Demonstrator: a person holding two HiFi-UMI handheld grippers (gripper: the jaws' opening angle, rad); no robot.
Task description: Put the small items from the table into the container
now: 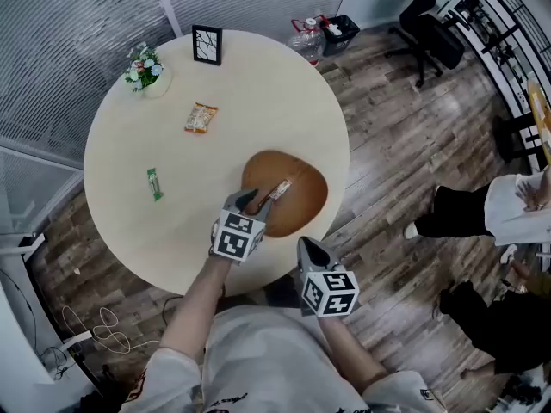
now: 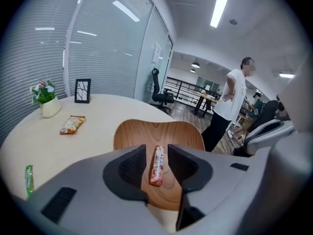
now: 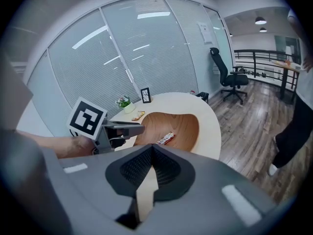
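Left gripper [image 1: 249, 202]: jaws apart, gripping nothing; tips over near rim of shallow brown wooden container [image 1: 303, 206]. Red-and-white wrapped snack bar [image 2: 157, 165] lies flat inside container, visible between jaws, clear of both pads. Right gripper [image 3: 152, 150]: jaws together, empty, held beyond table edge. Orange snack packet [image 1: 201, 117] and small green sachet [image 1: 154, 183] lie on round beige table [image 1: 129, 231], well apart from container.

A round pale worktop [image 1: 129, 222] stands on a wood-plank floor [image 1: 396, 170], beside blind-covered glass walls [image 1: 77, 24]. 1 black office chair [image 1: 430, 28] stands beyond it. Strip lights [image 2: 219, 8] glow overhead.
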